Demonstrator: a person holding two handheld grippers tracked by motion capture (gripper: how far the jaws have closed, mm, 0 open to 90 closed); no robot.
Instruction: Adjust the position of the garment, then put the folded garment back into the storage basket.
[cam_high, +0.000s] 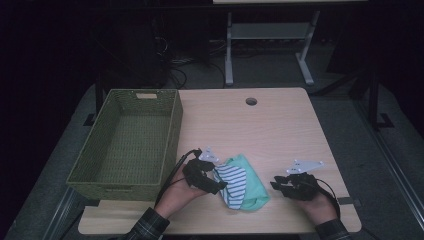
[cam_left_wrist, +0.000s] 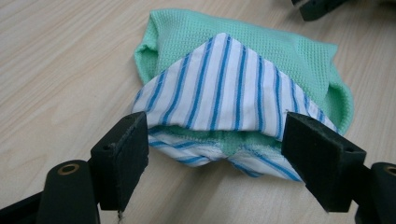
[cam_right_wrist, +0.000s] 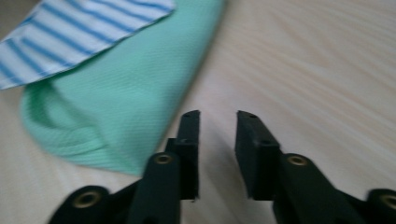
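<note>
A pale wooden worktop (cam_high: 280, 125) is standing in a dark room. The folded cloths (cam_high: 240, 182) are lying near its front edge, clamped by the left hand-held gripper (cam_left_wrist: 215, 140); the right hand-held gripper (cam_right_wrist: 217, 140) is standing apart, beside them.

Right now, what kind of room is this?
Probably a lab or workroom: a plain wooden desk with a cable hole, loose cables on the floor, and a basket beside a folded cloth.
</note>
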